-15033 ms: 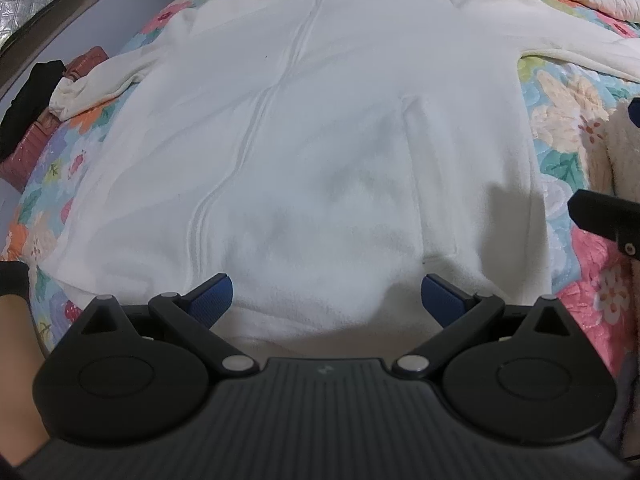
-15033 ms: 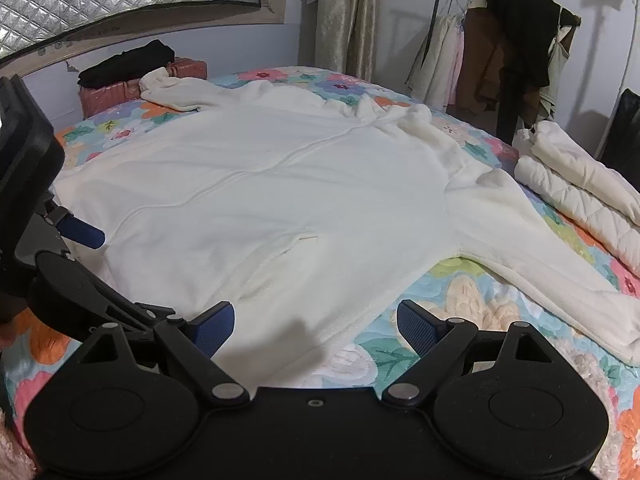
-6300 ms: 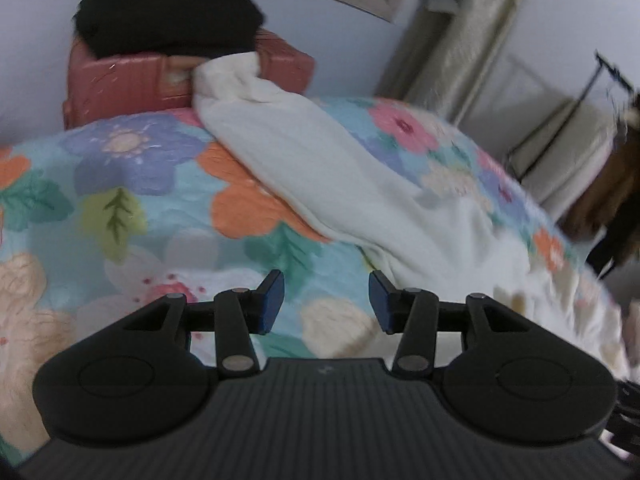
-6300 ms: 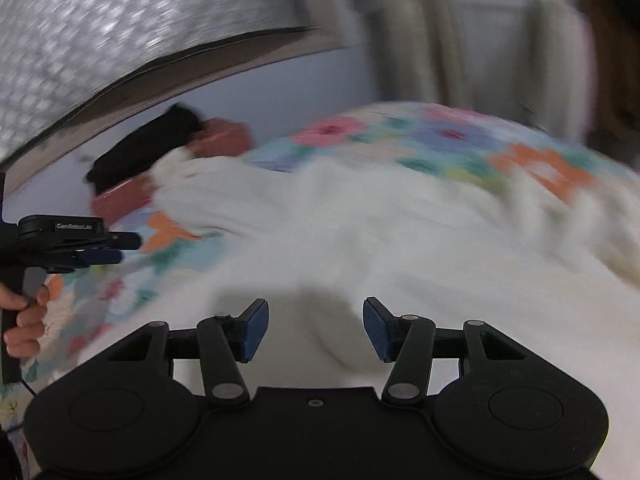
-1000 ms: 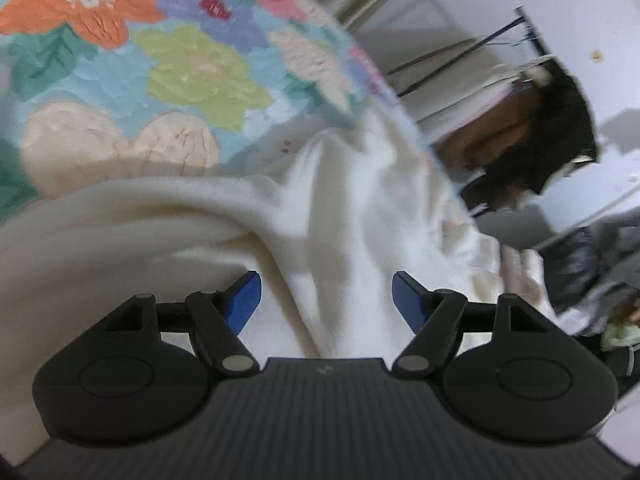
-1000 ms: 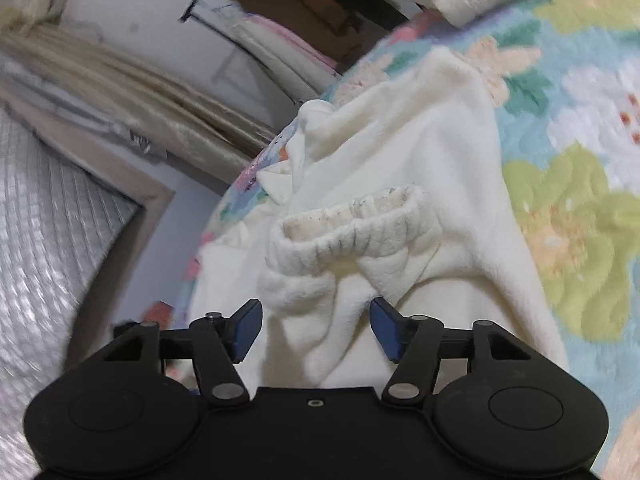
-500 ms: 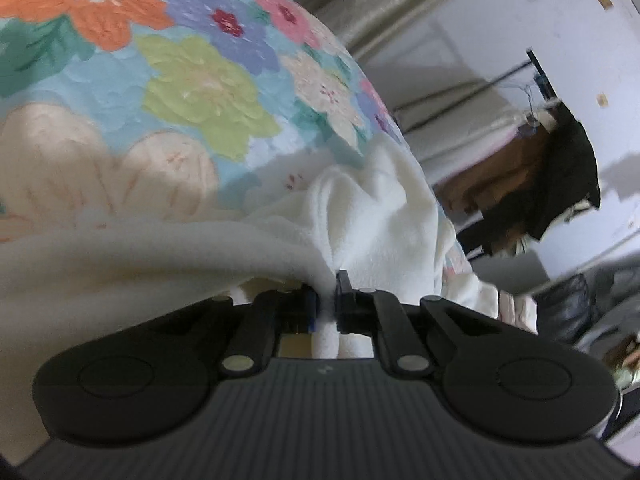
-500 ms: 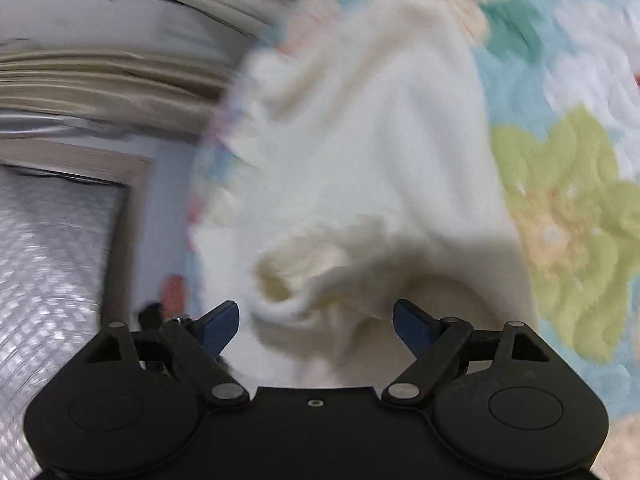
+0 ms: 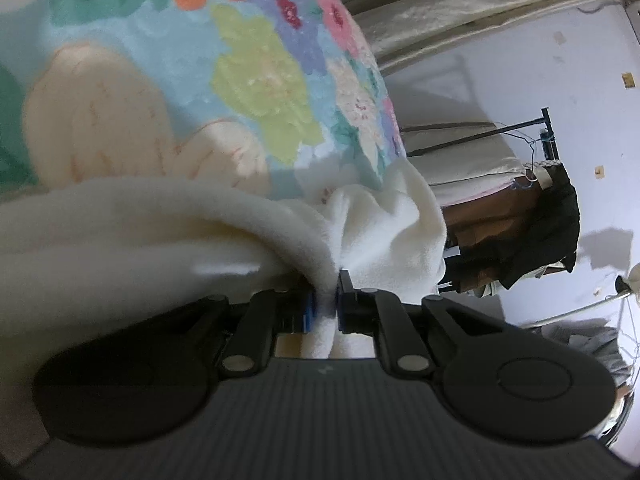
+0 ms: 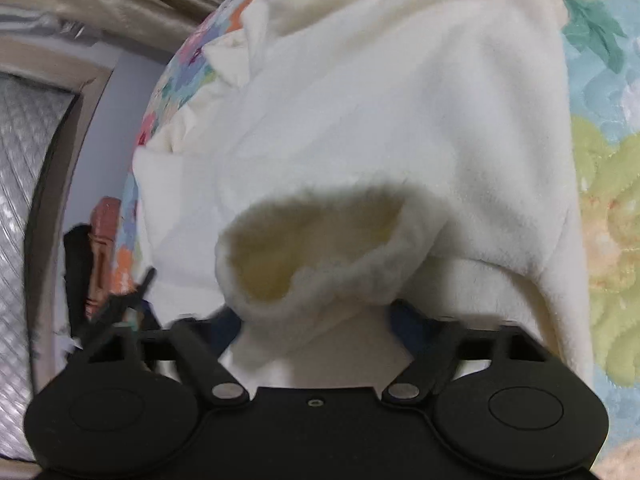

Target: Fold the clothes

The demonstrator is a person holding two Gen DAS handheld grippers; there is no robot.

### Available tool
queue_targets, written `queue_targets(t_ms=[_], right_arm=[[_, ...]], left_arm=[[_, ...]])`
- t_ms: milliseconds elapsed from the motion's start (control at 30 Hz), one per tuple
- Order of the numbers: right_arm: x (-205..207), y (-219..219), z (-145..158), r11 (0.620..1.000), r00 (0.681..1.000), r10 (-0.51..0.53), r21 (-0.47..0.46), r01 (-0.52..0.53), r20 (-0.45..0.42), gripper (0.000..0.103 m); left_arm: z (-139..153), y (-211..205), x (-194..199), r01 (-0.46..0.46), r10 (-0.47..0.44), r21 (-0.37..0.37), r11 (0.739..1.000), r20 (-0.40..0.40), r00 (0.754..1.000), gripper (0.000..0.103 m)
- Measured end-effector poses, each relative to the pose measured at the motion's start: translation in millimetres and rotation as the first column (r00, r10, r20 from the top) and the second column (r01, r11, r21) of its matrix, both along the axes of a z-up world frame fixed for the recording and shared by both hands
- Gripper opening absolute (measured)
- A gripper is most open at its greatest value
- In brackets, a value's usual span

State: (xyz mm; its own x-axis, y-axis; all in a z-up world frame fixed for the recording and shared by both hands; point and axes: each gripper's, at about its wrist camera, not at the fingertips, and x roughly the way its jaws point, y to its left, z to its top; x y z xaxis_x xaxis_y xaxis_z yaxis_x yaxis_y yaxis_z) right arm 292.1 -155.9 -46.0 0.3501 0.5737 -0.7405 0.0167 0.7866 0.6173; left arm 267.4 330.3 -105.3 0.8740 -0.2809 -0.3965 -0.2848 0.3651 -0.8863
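I am pinching a ridge of the cream-white fleece zip jacket (image 9: 372,236) in my left gripper (image 9: 327,304); its jaws are nearly together, with only the thin fold of fleece between the blue pads. My right gripper (image 10: 316,320) is closing around the jacket's ribbed sleeve cuff (image 10: 316,248). The cuff mouth is lying between the fingers, but I cannot tell whether the pads are pressing on it yet.

By my judgement I am taking hold of a sleeve so that I can fold it in across the body of the jacket. The next move is calling for the right jaws to finish closing on the cuff. Then both hands should be lifting together and carrying the sleeve over the chest without dragging the layers beneath.

The jacket is lying on the floral quilted bedspread (image 9: 256,80), which is spreading out on both sides of it. Beyond the jacket, in the left view, beige curtains (image 9: 460,8) are hanging against a pale wall, and a black clothes rail with dark garments (image 9: 552,216) is standing past the bed's edge. In the right view, far beyond the jacket, a silver quilted panel (image 10: 24,184) is showing in a brown frame.
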Motion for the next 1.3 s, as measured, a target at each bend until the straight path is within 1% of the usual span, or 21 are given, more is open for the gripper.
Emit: queue_targets(t_ms=[33,67,133,200,267,300,333,400,467,533,600,667,733,800,833,900,1000,1067,1200,1267,1300], right_arm=[[-3.8,5.1,7.2,0.998,0.997,0.032,-0.047,-0.029,0.063,0.027],[-7.3,11.5,19.0,0.992,0.988,0.075,-0.107,-0.061,0.137,0.023],[-16.3,27.6,49.8,0.958,0.934,0.188,-0.265,-0.107,0.304,0.019],[-28.6,43.5,84.4,0.902,0.816,0.317,-0.421,-0.101,0.484,0.017],[-39.4,50.8,117.8,0.867,0.648,0.412,-0.494,-0.062,0.641,0.017],[-43.3,47.7,131.0,0.867,0.578,0.427,-0.496,-0.043,0.696,0.017],[-42.2,38.8,139.2,0.879,0.557,0.410,-0.476,-0.030,0.722,0.017],[-28.5,14.4,135.3,0.906,0.599,0.365,-0.420,-0.052,0.713,0.018],[-5.3,-7.8,102.4,0.912,0.689,0.339,-0.404,-0.072,0.641,0.020],[14.4,-26.1,53.2,0.900,0.792,0.308,-0.431,-0.064,0.527,0.020],[21.7,-45.5,14.7,0.913,0.875,0.216,-0.406,-0.024,0.434,0.021],[29.4,-66.3,-2.7,0.953,0.925,0.117,-0.302,-0.002,0.362,0.020],[35.9,-73.3,1.5,0.964,0.922,0.092,-0.266,0.013,0.376,0.020],[41.4,-68.2,5.9,0.961,0.906,0.088,-0.274,0.032,0.413,0.021],[43.6,-69.1,5.4,0.964,0.910,0.080,-0.264,0.034,0.407,0.024],[42.1,-73.8,1.1,0.976,0.925,0.056,-0.215,0.028,0.376,0.040],[30.3,-80.1,1.9,0.985,0.921,0.010,-0.163,0.058,0.389,0.047],[23.7,-84.2,13.9,0.986,0.902,-0.029,-0.136,0.097,0.431,0.050],[5.3,-81.7,40.2,0.971,0.829,-0.098,-0.128,0.199,0.550,0.075],[2.7,-65.7,49.3,0.961,0.801,-0.021,-0.210,0.181,0.598,0.085],[7.0,-55.9,48.7,0.959,0.814,0.033,-0.248,0.137,0.579,0.087]], left_arm=[[0.7,0.0,-0.6,-0.003,0.003,-0.001,1.000,0.004,1.000,0.009],[1.7,-0.2,-1.4,-0.007,0.007,-0.004,1.000,0.009,1.000,0.009],[7.9,0.4,-3.9,-0.023,0.023,-0.005,1.000,0.046,0.999,0.009],[19.4,0.9,-9.4,-0.053,0.054,-0.013,0.999,0.122,0.991,0.009],[30.6,-0.1,-14.6,-0.070,0.075,-0.029,0.997,0.191,0.979,0.009],[35.6,-1.6,-15.5,-0.069,0.073,-0.026,0.997,0.209,0.975,0.010],[38.6,-4.8,-14.4,-0.057,0.059,-0.014,0.998,0.209,0.976,0.011],[37.8,-17.0,-7.2,-0.033,0.028,0.031,0.999,0.150,0.988,0.014],[30.9,-28.9,1.6,-0.009,0.004,0.097,0.995,0.056,0.998,0.023],[22.0,-39.8,6.9,0.019,-0.014,0.173,0.985,-0.032,0.999,0.032],[21.3,-46.0,7.8,0.031,-0.021,0.228,0.973,-0.048,0.999,0.034],[25.3,-46.4,10.4,0.038,-0.025,0.249,0.968,-0.054,0.998,0.041],[29.9,-45.8,12.6,0.046,-0.032,0.259,0.965,-0.057,0.998,0.048],[31.1,-47.3,13.1,0.062,-0.046,0.283,0.957,-0.063,0.997,0.049],[31.6,-48.8,15.1,0.075,-0.056,0.302,0.950,-0.070,0.996,0.049],[35.8,-54.0,18.8,0.113,-0.085,0.361,0.926,-0.092,0.992,0.050],[43.0,-61.1,18.0,0.146,-0.105,0.400,0.905,-0.123,0.987,0.053],[46.3,-63.4,19.3,0.162,-0.114,0.413,0.896,-0.137,0.984,0.055],[46.7,-66.5,18.9,0.181,-0.128,0.431,0.884,-0.149,0.980,0.058],[46.1,-66.8,17.9,0.185,-0.132,0.428,0.885,-0.152,0.980,0.059],[46.1,-67.3,17.7,0.188,-0.134,0.428,0.884,-0.154,0.979,0.059]])
